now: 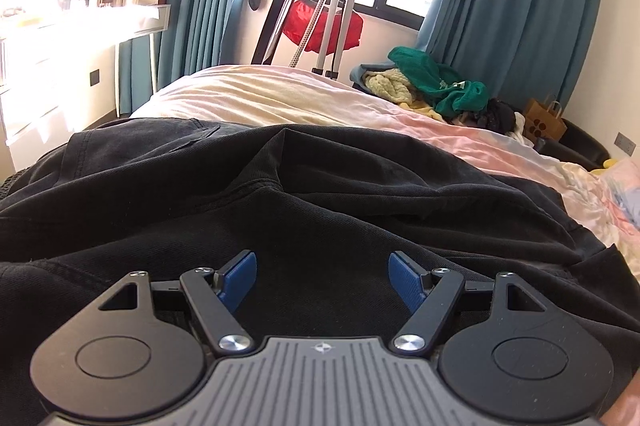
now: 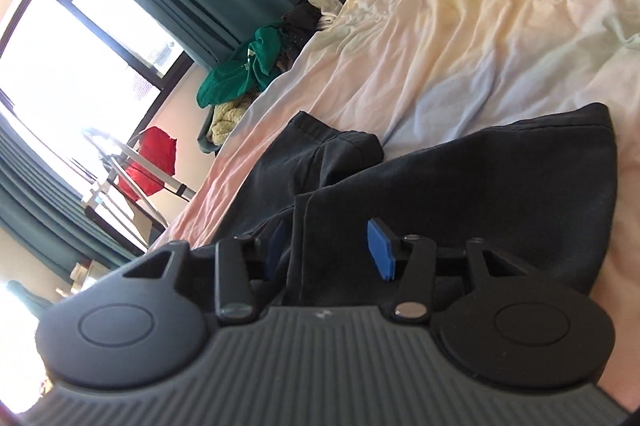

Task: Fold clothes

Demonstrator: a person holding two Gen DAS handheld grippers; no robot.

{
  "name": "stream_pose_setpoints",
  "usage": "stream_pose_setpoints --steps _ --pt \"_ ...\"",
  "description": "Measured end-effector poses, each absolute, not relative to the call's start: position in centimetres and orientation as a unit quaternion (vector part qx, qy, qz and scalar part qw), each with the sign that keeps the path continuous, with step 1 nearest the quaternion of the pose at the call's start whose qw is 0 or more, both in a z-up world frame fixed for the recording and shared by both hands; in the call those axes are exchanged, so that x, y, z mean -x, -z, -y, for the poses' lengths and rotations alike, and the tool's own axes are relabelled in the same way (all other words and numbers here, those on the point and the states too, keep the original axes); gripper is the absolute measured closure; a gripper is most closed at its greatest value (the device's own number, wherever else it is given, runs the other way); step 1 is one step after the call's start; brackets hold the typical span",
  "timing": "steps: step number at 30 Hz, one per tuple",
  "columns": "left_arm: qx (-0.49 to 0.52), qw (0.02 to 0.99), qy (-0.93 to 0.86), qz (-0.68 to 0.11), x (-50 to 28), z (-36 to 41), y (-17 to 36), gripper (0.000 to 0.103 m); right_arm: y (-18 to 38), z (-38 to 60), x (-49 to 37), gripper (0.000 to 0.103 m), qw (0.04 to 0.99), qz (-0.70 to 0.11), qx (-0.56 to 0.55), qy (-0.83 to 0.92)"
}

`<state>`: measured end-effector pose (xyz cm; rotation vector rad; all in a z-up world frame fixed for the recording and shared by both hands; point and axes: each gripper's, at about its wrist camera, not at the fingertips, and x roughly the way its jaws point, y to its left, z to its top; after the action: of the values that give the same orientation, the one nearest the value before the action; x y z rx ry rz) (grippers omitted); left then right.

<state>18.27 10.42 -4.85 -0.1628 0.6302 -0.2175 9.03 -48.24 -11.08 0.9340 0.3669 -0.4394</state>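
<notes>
A black garment point(image 1: 304, 193) lies crumpled across the near part of the bed, and it also shows in the right wrist view point(image 2: 460, 181). My left gripper point(image 1: 322, 276) is open, low over the black fabric, with nothing between its blue pads point(image 1: 238, 276). My right gripper point(image 2: 326, 252) is open, tilted sideways, and a fold of the black garment runs up between its jaws. Its right blue pad point(image 2: 380, 250) is clear of the cloth. The left pad is partly hidden behind the fold.
The bed has a pastel pink and yellow cover point(image 1: 280, 97) point(image 2: 460, 37). A pile of clothes with a green garment point(image 1: 436, 81) point(image 2: 240, 69) lies at the far edge. A metal stand with a red cloth point(image 1: 324, 21), a brown paper bag point(image 1: 544, 121) and a white dresser point(image 1: 80, 33) stand beyond.
</notes>
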Motion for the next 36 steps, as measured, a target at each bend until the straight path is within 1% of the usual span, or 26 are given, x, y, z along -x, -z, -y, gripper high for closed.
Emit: stream_pose_setpoints --steps 5,8,12,15,18,21,26,29,34,36 --pt "0.097 0.936 0.098 -0.325 -14.7 -12.4 3.5 0.028 11.8 50.8 -5.7 0.053 0.818 -0.193 -0.484 0.244" --pt "0.122 0.932 0.087 -0.331 -12.2 -14.6 2.6 0.025 12.3 52.5 -4.1 0.053 0.807 -0.176 -0.505 0.249" --pt "0.17 0.923 0.042 -0.344 -9.1 -19.3 0.6 0.025 13.2 53.8 -2.4 0.053 0.796 -0.16 -0.526 0.254" --pt "0.207 0.922 0.008 -0.327 -6.9 -22.7 -1.1 0.022 14.4 54.4 -1.3 0.053 0.77 -0.162 -0.549 0.282" --pt "0.245 0.926 -0.011 -0.287 -4.4 -25.3 -1.7 0.021 15.2 54.7 -0.4 0.053 0.757 -0.161 -0.559 0.297" --pt "0.262 0.925 -0.039 -0.272 -3.5 -26.0 -1.6 0.021 15.6 55.2 0.2 0.053 0.75 -0.153 -0.563 0.31" --pt "0.289 0.913 -0.035 -0.286 -4.2 -26.5 -1.1 0.02 17.4 56.0 0.6 0.053 0.724 -0.164 -0.587 0.324" --pt "0.322 0.896 -0.06 -0.299 -4.4 -27.2 0.1 0.019 18.4 56.4 0.7 0.053 0.709 -0.152 -0.62 0.301" --pt "0.424 0.838 -0.092 -0.33 -4.3 -30.4 3.3 0.019 19.0 56.4 -0.3 0.053 0.715 -0.142 -0.621 0.289" --pt "0.464 0.823 -0.098 -0.312 -3.1 -31.6 3.7 0.019 18.8 56.5 -1.0 0.054 0.724 -0.143 -0.607 0.294"
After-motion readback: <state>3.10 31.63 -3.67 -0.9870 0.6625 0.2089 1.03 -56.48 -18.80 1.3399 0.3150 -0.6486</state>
